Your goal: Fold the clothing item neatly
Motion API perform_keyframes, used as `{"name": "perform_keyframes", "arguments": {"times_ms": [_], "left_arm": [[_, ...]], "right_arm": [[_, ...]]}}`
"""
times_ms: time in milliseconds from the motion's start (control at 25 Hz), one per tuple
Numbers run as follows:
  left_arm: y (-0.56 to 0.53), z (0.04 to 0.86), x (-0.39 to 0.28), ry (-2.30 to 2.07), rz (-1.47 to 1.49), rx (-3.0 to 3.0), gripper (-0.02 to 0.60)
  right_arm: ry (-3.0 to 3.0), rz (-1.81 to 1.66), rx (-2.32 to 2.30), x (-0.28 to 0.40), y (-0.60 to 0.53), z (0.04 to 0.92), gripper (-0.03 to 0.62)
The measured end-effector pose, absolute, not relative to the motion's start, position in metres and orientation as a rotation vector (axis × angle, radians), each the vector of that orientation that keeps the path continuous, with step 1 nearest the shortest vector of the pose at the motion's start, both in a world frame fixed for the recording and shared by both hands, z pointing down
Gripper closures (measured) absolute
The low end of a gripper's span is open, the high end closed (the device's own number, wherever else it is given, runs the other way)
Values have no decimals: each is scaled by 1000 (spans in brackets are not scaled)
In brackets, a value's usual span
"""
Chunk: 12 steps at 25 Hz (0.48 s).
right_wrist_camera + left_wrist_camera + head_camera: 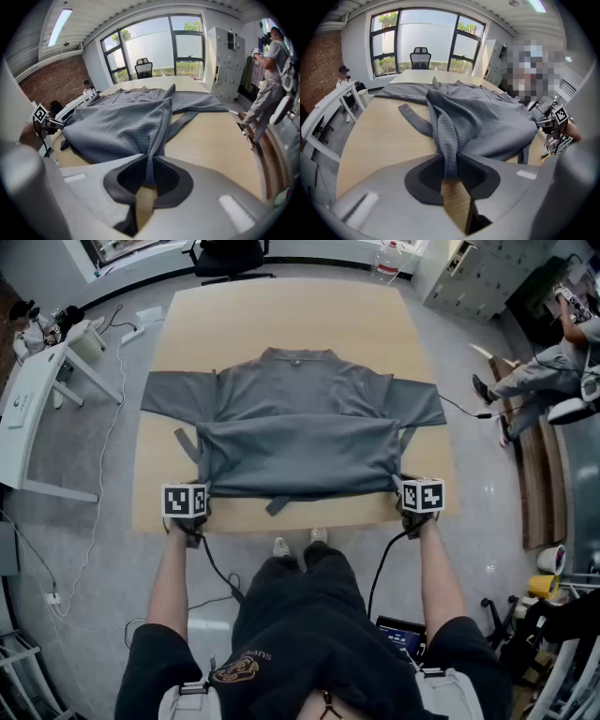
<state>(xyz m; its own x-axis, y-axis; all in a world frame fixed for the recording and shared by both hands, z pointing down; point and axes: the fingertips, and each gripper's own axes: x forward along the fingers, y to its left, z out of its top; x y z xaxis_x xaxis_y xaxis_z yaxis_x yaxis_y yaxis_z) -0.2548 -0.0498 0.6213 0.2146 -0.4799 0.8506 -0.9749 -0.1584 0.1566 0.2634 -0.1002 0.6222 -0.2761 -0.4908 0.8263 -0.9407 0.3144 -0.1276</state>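
The left gripper [450,169] is nearly closed, its dark pads pinching a bunched ridge of ribbed grey fabric. The right gripper [151,174] is closed tighter on a thinner pleat of the same cloth. Each holds one near corner of the grey garment [300,427], left corner and right corner, with bare wood showing under the jaws.

In the head view the two grippers sit level with each other at the near edge of the desk [272,315], and their marker cubes [185,500] face up. Gripping both corners at once probably keeps the edge between them taut and straight, so the fabric moves as one flat panel and does not sag.

The garment lies spread across the middle of the desk with its collar [298,357] pointing away from the person. The short sleeves [173,395] stretch out to either side. A doubled layer seems to cover the lower half, so a first fold may be in hand, though I cannot tell for sure. One tie strap [187,443] trails loose by the left side and another [278,505] pokes out under the near edge. Both will likely need tucking in for a neat result.

Beyond the desk stands an office chair [230,257]. A second person [544,371] is off to the right.
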Motion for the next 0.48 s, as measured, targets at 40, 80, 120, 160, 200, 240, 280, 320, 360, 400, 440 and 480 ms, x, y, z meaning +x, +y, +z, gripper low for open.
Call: {"name": "perform_keyframes", "arguments": {"times_ms": [40, 80, 120, 160, 200, 240, 280, 320, 360, 400, 440, 480], "left_arm": [[-48, 621, -255, -1368, 858, 1751, 504], [-47, 619, -254, -1379, 867, 1753, 502], [-47, 616, -253, -1392, 878, 1762, 492], [-48, 610, -251, -1404, 886, 1779, 399], [-48, 603, -249, -1414, 886, 1800, 347], [-50, 593, -248, -1427, 874, 1821, 323], [-53, 582, -247, -1443, 853, 1840, 322], [-59, 572, -246, -1462, 829, 1859, 322], [-66, 562, -243, -1477, 809, 1882, 322], [-76, 553, -237, -1485, 794, 1910, 322], [-86, 545, -229, -1484, 783, 1943, 324], [-97, 538, -219, -1473, 773, 1980, 325]], "right_arm": [[-1902, 833, 1264, 263, -99, 622, 563], [-1918, 834, 1258, 262, -99, 620, 562], [-1943, 838, 1248, 260, -99, 618, 558], [-1974, 846, 1233, 257, -98, 614, 515], [-2005, 859, 1220, 255, -97, 609, 465], [-2030, 871, 1215, 256, -95, 604, 436], [-2047, 877, 1219, 258, -95, 597, 425], [-2057, 873, 1231, 263, -95, 590, 423], [-2059, 861, 1247, 269, -97, 584, 422], [-2056, 844, 1267, 275, -100, 578, 422], [-2054, 829, 1292, 280, -104, 571, 422], [-2057, 817, 1321, 285, -110, 566, 422]]}}
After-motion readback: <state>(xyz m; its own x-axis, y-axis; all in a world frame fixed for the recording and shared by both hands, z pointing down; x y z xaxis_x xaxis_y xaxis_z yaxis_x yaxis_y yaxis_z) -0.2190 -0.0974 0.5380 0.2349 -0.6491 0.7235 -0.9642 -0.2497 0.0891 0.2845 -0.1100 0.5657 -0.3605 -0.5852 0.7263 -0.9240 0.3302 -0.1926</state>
